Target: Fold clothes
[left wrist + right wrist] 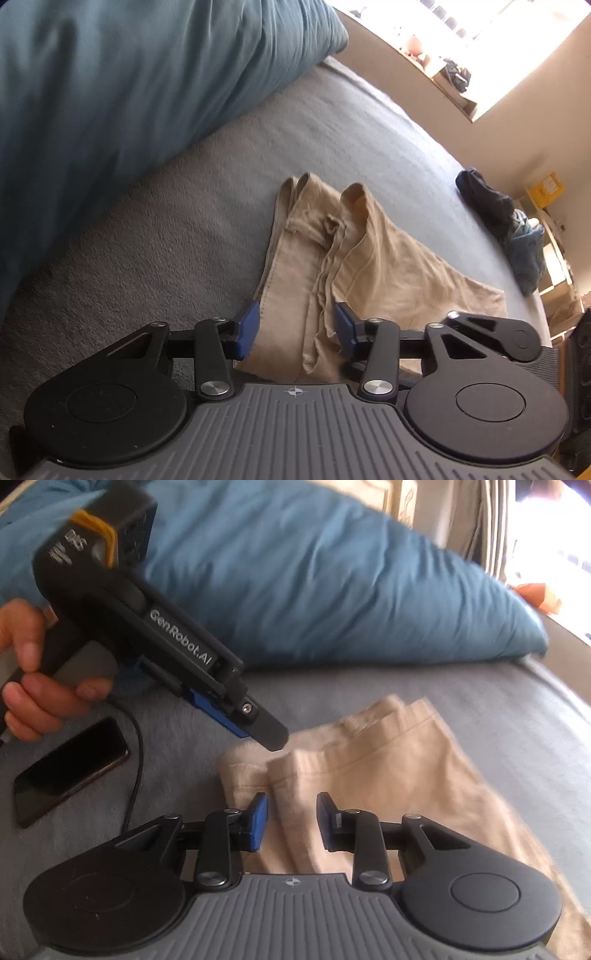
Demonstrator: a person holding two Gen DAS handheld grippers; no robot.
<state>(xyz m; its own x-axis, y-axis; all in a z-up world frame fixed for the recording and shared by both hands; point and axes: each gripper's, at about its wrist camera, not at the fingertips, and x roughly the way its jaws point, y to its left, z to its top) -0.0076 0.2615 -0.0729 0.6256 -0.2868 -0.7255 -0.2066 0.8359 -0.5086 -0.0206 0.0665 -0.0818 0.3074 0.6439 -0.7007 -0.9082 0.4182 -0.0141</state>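
- Black slab smartphone (70, 771) face-up on grey bed cover (498, 716), far left, thin black cable (137, 760) running beside it.
- Hand (35, 672) wrapped round handle of left gripper (295, 328), black body with blue pads; seen from the right wrist, tip hangs just over near-left corner of the garment.
- Left jaws partly open, straddling a bunched fold of the beige cotton shorts (354, 258); pads apart from cloth on both sides, no grip visible.
- Shorts flat on bed cover, centre, waistband toward far side.
- Right gripper (291, 821) jaws narrowly open over near edge of shorts, nothing pinched.
- Big teal pillow (314, 576) behind, far side.
- Dark crumpled clothes pile (506, 229) at right bed edge.
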